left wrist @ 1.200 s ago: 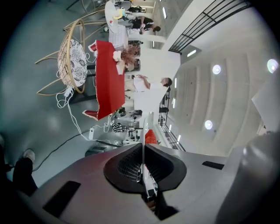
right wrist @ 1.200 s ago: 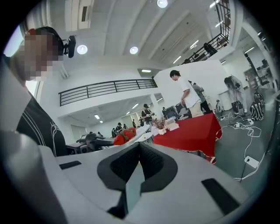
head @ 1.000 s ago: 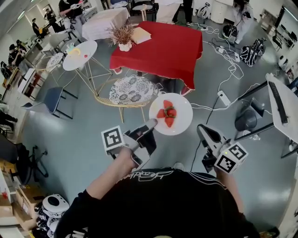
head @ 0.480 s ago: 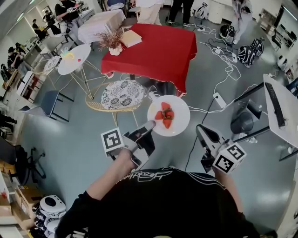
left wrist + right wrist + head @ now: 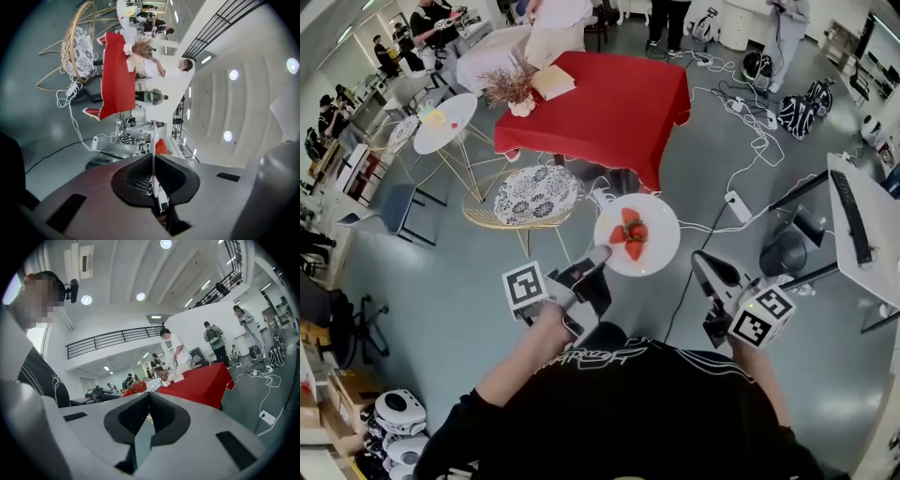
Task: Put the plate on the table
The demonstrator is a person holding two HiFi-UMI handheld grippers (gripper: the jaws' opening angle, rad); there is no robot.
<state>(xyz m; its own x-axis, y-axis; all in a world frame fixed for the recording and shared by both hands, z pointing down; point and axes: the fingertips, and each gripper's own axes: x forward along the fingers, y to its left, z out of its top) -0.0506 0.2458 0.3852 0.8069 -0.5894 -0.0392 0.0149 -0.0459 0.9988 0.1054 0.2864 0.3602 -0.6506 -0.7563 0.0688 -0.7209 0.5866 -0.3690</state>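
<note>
Step in hand, by my reading: the carry, plate not yet at the desk. Left gripper (image 5: 602, 251) has its jaws pinched on the near rim of the white plate (image 5: 664, 223); the left gripper view shows that rim edge-on as a thin white line clamped between the pads. Plate is held level in the air over the grey floor (image 5: 441, 281), cut strawberries (image 5: 630, 234) piled at its centre. Right gripper (image 5: 149, 397) is off to the right of the plate and apart from it, jaws pressed together on nothing. The desk (image 5: 609, 94), under a red cloth, lies ahead, well apart from the plate; a chair (image 5: 534, 194) with a patterned cushion stands just beside the desk's near edge, and cables (image 5: 741, 122) trail on the floor to the right. Next move likely calls for closing on the desk's near side, keeping the plate flat so the fruit stays put, clearing the chair, then lowering onto open cloth before the jaws let go.
</note>
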